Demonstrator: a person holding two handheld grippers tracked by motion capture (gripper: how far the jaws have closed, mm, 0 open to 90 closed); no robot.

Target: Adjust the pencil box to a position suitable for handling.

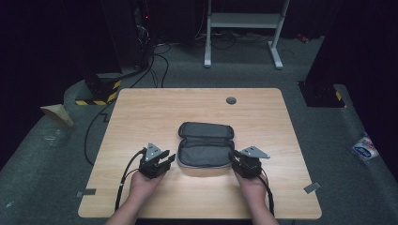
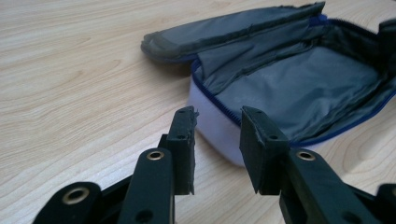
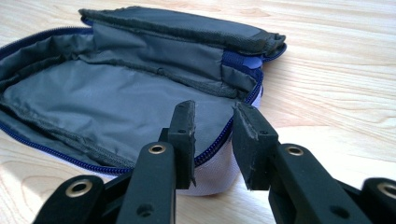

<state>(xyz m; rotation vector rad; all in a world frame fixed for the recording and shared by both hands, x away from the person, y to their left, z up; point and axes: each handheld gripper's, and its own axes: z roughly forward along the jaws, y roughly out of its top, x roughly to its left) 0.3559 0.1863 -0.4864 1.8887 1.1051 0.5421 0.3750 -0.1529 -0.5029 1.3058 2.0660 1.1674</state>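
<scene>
Nearest us, two hands come in from the bottom edge, each carrying a gripper. The left gripper [image 1: 162,159] sits just beside the near-left corner of the pouch [image 1: 205,144], its jaws part open with a clear gap between them and nothing in it; its own view shows the pouch's pale wall just ahead of the tips, apart from them. On the right, the right gripper [image 1: 236,158] is at the pouch's near-right end, jaws likewise slightly parted, straddling the zipped rim without pinching it, as far as I can tell. Farther out, the pouch lies mid-table [image 1: 141,108], unzipped, flap folded back to the far side, grey lining bare. So the opening looks done; closing or filling it looks still ahead.
</scene>
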